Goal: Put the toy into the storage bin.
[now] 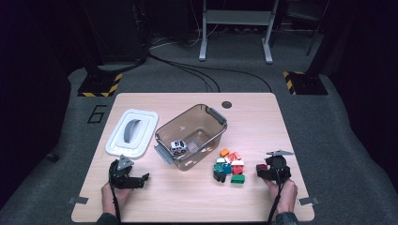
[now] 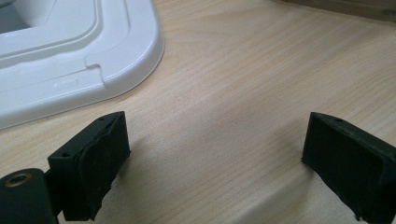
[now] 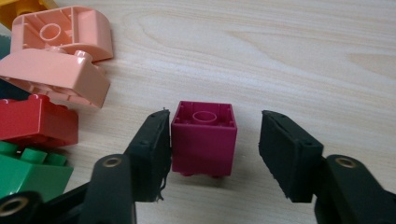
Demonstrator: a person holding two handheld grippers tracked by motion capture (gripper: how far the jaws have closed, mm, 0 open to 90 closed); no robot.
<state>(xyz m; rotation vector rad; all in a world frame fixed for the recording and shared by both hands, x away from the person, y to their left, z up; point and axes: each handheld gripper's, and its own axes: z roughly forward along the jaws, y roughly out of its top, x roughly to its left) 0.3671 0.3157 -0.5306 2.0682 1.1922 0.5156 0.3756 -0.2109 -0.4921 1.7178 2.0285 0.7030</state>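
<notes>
The right tool (image 3: 212, 156) stands open around a magenta brick (image 3: 204, 137) lying upside down on the counter (image 3: 289, 56); 1 pad touches its side, the other stands clear. The left tool (image 2: 212, 163) gapes open over bare wood beside a white lid (image 2: 70, 60). Farther off, a clear bin (image 1: 192, 133) holds a toy car (image 1: 178, 146).
</notes>
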